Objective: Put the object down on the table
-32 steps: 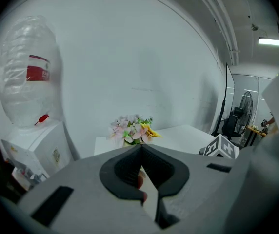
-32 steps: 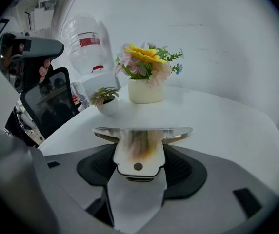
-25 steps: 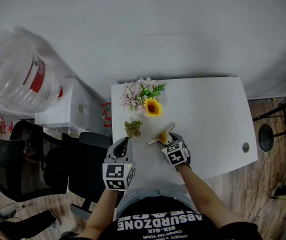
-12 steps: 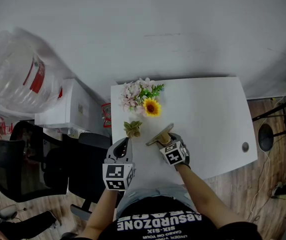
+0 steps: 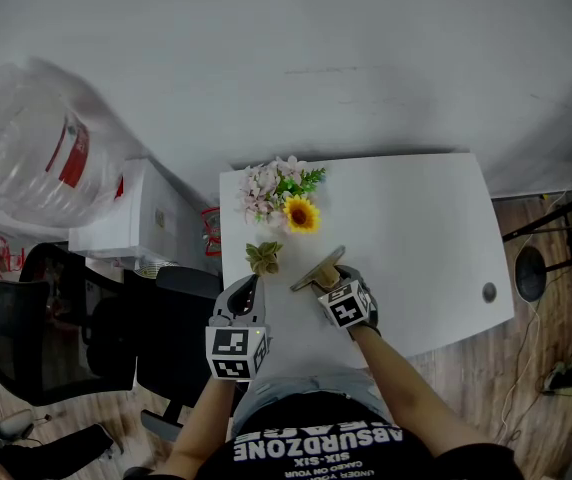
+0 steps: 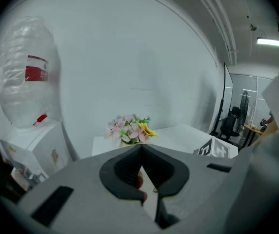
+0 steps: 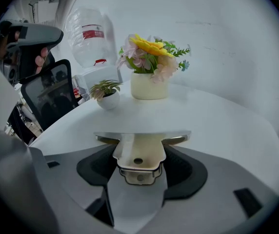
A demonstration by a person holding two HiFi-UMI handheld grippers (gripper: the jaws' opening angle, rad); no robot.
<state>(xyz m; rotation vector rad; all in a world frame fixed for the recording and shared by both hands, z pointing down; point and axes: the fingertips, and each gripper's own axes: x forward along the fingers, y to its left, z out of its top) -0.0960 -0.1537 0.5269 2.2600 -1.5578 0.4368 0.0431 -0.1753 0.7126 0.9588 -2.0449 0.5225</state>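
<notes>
Our right gripper [image 7: 139,172] has its jaws clamped on the cream handle of a flat scraper with a wide metal blade [image 7: 140,147]. The blade points forward, low over the white table [image 7: 222,126]; we cannot tell whether it touches. Our left gripper [image 6: 142,152] is closed tip to tip on nothing, near the table's front left corner. Beyond the blade stand a small white pot of green succulent [image 7: 107,95] and a cream pot of pink flowers and a sunflower [image 7: 149,84].
</notes>
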